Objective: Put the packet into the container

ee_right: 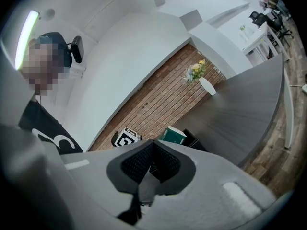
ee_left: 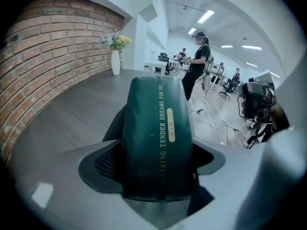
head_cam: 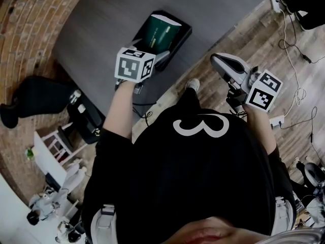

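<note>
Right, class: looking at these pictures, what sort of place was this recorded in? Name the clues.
Probably an open-plan office: office chairs under ceiling strip lights, a long grey counter along a brick wall, and cables on the wooden floor.

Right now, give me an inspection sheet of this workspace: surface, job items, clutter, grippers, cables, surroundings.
Surface: grey table, curved along the wall.
Job's things: green packet, upright, at the black container; whether its bottom is inside cannot be told.
Clutter: white vase of flowers at the table's far end.
Grippers: left gripper shut on the packet; right gripper shut, empty, held beside the table over the wooden floor.
Cables: white cables loose on the floor at right; black cable below the table's edge.
Surroundings: brick wall; a person standing beyond the table.
</note>
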A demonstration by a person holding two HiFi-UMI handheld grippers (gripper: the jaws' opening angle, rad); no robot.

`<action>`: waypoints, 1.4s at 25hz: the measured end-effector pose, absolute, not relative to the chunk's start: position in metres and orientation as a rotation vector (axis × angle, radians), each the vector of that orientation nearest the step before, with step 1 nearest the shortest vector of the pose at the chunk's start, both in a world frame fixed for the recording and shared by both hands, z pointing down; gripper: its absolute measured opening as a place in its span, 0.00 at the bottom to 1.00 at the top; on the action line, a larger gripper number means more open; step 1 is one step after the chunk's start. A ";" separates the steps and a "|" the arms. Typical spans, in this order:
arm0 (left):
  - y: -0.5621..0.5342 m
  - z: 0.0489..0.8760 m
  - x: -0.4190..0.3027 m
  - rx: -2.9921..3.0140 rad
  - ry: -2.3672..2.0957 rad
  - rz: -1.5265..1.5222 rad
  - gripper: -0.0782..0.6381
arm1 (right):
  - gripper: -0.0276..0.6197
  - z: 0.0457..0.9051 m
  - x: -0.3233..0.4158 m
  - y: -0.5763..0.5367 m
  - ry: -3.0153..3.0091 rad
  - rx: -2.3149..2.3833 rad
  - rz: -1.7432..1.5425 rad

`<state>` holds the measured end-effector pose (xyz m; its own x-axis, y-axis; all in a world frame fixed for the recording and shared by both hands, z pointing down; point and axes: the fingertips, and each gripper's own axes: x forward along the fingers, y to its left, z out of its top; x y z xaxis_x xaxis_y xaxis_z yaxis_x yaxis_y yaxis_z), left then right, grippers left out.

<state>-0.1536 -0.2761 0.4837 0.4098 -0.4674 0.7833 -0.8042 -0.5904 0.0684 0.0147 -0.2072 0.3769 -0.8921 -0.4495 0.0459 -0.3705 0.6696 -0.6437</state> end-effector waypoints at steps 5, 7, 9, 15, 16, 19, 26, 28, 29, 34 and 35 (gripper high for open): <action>-0.278 0.484 -0.155 2.244 -1.068 1.034 0.72 | 0.05 0.380 0.016 -0.207 2.755 -0.690 -1.044; -0.281 0.482 -0.155 2.258 -1.088 1.028 0.70 | 0.05 0.381 0.016 -0.206 2.754 -0.687 -1.050; -0.284 0.478 -0.155 2.270 -1.111 1.021 0.69 | 0.05 0.381 0.016 -0.206 2.754 -0.683 -1.055; -0.285 0.473 -0.151 2.298 -1.105 0.993 0.71 | 0.05 0.378 0.014 -0.206 2.761 -0.674 -1.058; -0.285 0.472 -0.151 2.299 -1.108 0.983 0.71 | 0.05 0.378 0.014 -0.206 2.762 -0.674 -1.058; -0.285 0.466 -0.151 2.306 -1.127 0.921 0.70 | 0.05 0.377 0.014 -0.206 2.766 -0.671 -1.053; -0.274 0.436 -0.147 2.362 -1.164 0.755 0.50 | 0.05 0.364 0.008 -0.205 2.793 -0.639 -1.002; -0.266 0.419 -0.145 2.389 -1.191 0.659 0.41 | 0.05 0.358 0.007 -0.203 2.816 -0.634 -0.965; -0.259 0.408 -0.144 2.405 -1.203 0.597 0.33 | 0.05 0.356 0.006 -0.201 2.830 -0.636 -0.944; -0.211 0.357 -0.125 2.490 -1.183 0.308 0.21 | 0.05 0.336 0.003 -0.184 2.871 -0.611 -0.862; -0.201 0.347 -0.122 2.504 -1.177 0.256 0.19 | 0.05 0.331 0.002 -0.180 2.881 -0.600 -0.841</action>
<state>-0.1217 -0.2010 0.3465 0.6363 -0.7060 0.3110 -0.7714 -0.5875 0.2447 0.0015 -0.1796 0.3312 -0.9199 -0.3909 0.0311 -0.3463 0.7725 -0.5322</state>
